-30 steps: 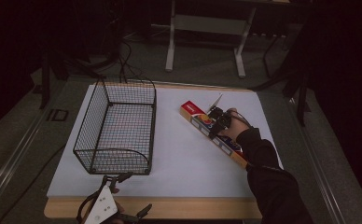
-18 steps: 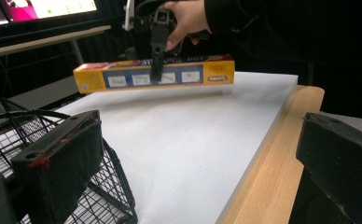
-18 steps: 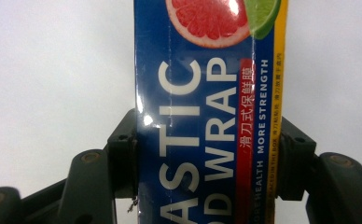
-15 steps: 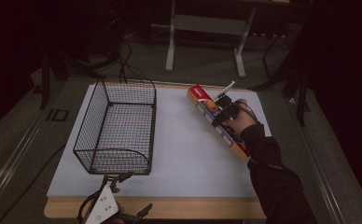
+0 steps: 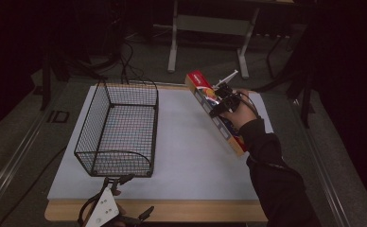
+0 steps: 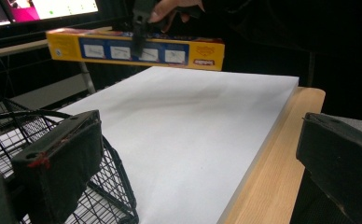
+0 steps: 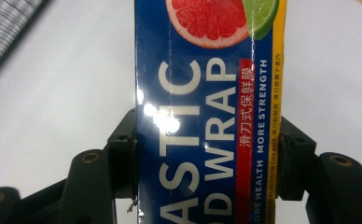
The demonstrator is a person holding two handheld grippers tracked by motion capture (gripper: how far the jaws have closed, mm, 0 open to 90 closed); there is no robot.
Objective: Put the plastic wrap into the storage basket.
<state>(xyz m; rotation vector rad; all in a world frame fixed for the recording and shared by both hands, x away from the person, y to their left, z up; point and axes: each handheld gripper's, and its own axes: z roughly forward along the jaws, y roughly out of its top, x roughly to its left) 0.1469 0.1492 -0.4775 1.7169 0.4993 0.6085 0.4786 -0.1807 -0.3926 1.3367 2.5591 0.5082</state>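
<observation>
The right gripper point(image 5: 221, 100) has the plastic wrap box point(image 5: 214, 111) clamped across its narrow width, one jaw pressed against each long side, near the middle of its length. That looks like a sensible hold: gripped close to the balance point, the long carton shouldn't droop at either end. In the left gripper view the box point(image 6: 135, 46) hangs clear above the white table top point(image 5: 191, 156), level, along the top of the frame.

From above, the box sits in the upper right of the frame, its long axis running diagonally, red end toward the upper left and the far end down toward the person's sleeve point(image 5: 271, 170). That red end points roughly at the back corner of the wire basket point(image 5: 117, 125) at left centre, which I'd guess is where it's bound, though it remains well apart from it.

The left gripper point(image 5: 110, 208) waits low at the bottom edge, just beside the basket's near wall, its jaws spread wide with nothing between them.
</observation>
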